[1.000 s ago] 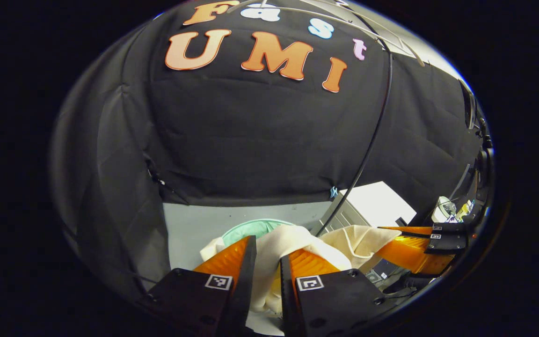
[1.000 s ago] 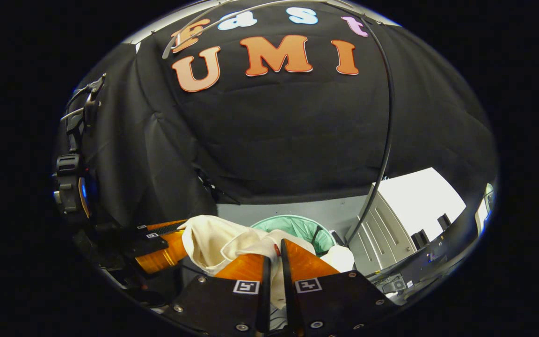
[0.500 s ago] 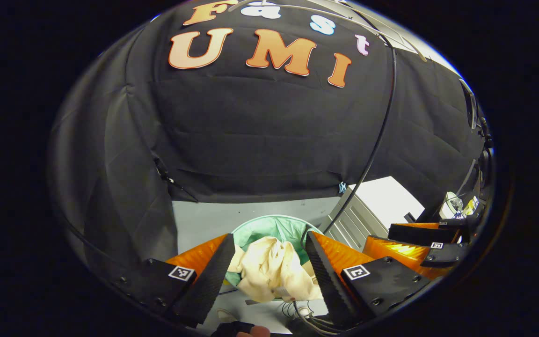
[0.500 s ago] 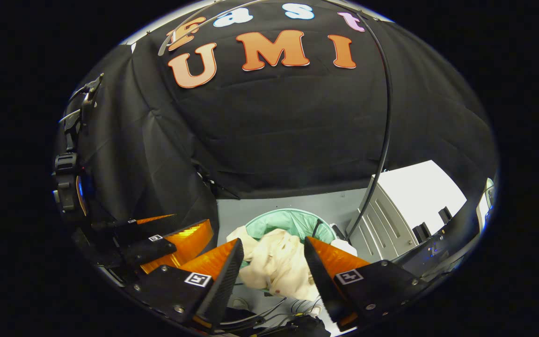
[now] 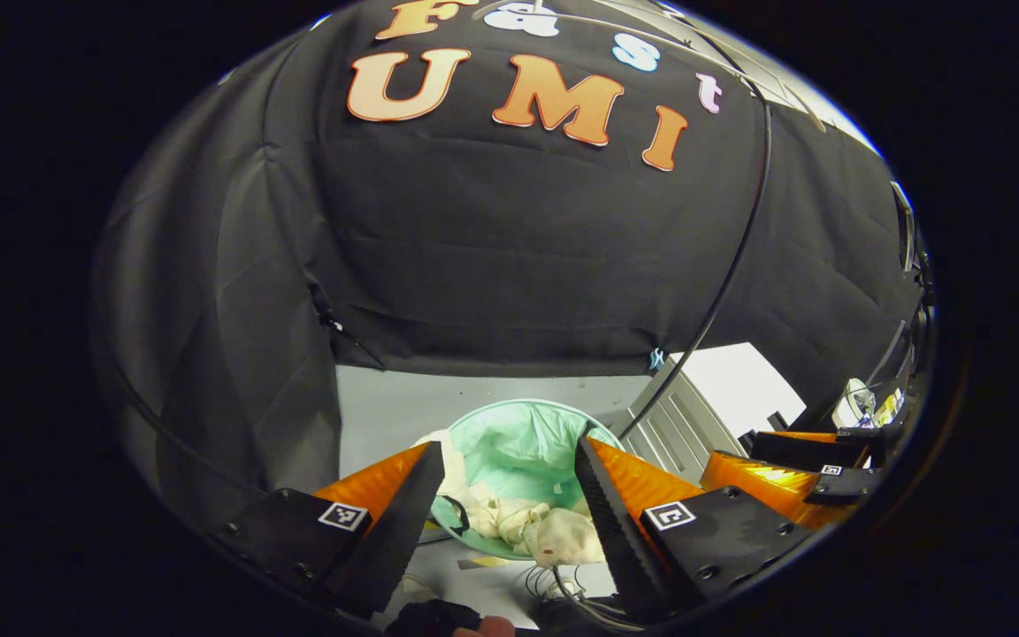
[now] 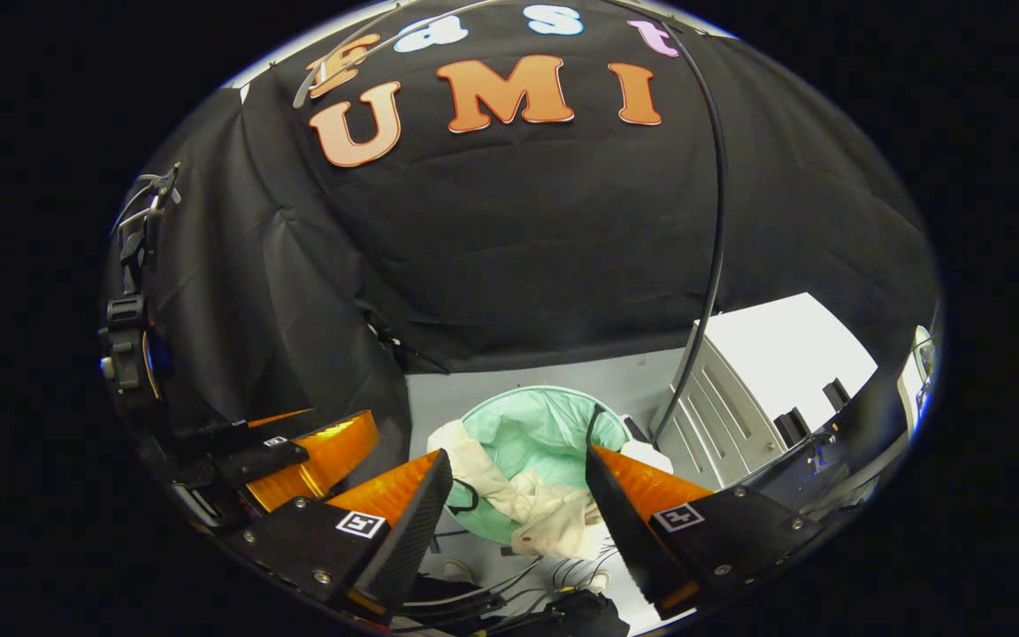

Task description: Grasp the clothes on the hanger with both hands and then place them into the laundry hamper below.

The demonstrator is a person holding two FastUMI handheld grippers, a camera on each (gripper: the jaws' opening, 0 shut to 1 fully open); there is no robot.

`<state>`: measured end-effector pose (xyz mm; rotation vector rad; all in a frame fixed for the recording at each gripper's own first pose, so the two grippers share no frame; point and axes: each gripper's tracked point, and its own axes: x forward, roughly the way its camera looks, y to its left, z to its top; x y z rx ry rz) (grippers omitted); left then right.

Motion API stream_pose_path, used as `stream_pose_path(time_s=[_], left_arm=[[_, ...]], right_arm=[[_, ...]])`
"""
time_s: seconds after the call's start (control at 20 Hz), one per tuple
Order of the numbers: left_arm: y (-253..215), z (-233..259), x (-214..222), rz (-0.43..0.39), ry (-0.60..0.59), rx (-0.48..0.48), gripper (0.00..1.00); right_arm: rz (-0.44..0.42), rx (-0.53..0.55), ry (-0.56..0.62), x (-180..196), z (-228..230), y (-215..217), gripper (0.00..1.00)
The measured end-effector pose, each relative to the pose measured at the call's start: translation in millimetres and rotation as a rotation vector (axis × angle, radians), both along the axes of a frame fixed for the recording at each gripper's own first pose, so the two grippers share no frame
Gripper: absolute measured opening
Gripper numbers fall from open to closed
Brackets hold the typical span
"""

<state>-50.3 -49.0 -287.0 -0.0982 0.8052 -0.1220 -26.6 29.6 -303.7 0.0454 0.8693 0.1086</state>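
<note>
A cream garment [image 5: 538, 528] lies crumpled in the mint-green laundry hamper [image 5: 514, 423] on the floor, part of it draped over the near rim. In the right gripper view the same garment [image 6: 538, 510] hangs over the hamper [image 6: 554, 409] edge. My left gripper [image 5: 502, 464] stands open above the hamper, nothing between its fingers. My right gripper [image 6: 518, 469] is open too, above the hamper and empty. Each gripper appears at the edge of the other's view: the right gripper [image 5: 797, 464] and the left gripper [image 6: 306, 451].
A thin black cable [image 5: 722, 283] runs down the booth wall to the floor. A white cabinet [image 6: 753, 389] stands right of the hamper. Loose cables [image 6: 554, 575] lie on the grey floor [image 5: 403, 402] near the hamper.
Both grippers went from shut on the garment to open. The garment dropped into the hamper and settled lower. Both grippers have risen a little.
</note>
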Motion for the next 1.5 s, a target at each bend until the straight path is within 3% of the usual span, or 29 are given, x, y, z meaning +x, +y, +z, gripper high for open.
stream_pose_path(time_s=[0.4,0.7,0.8,0.95,1.25,1.5], left_arm=[[1,73,13,0.006,-0.268,0.013,0.98],[6,147,23,0.022,-0.445,0.040,1.00],[12,174,31,0.035,-0.503,0.053,0.94],[18,209,37,0.063,-0.558,0.063,1.00],[27,274,39,0.093,-0.693,0.024,0.97],[31,292,31,0.105,-0.733,0.004,0.94]], right_arm=[[0.012,-0.008,-0.207,7,61,4,0.94],[-0.063,0.039,-0.375,20,125,-11,0.94],[-0.071,0.046,-0.436,24,151,-16,0.94],[-0.059,0.041,-0.528,28,192,-16,0.94],[-0.014,0.072,-0.726,29,281,-6,0.94],[0.023,0.078,-0.758,14,290,8,0.94]])
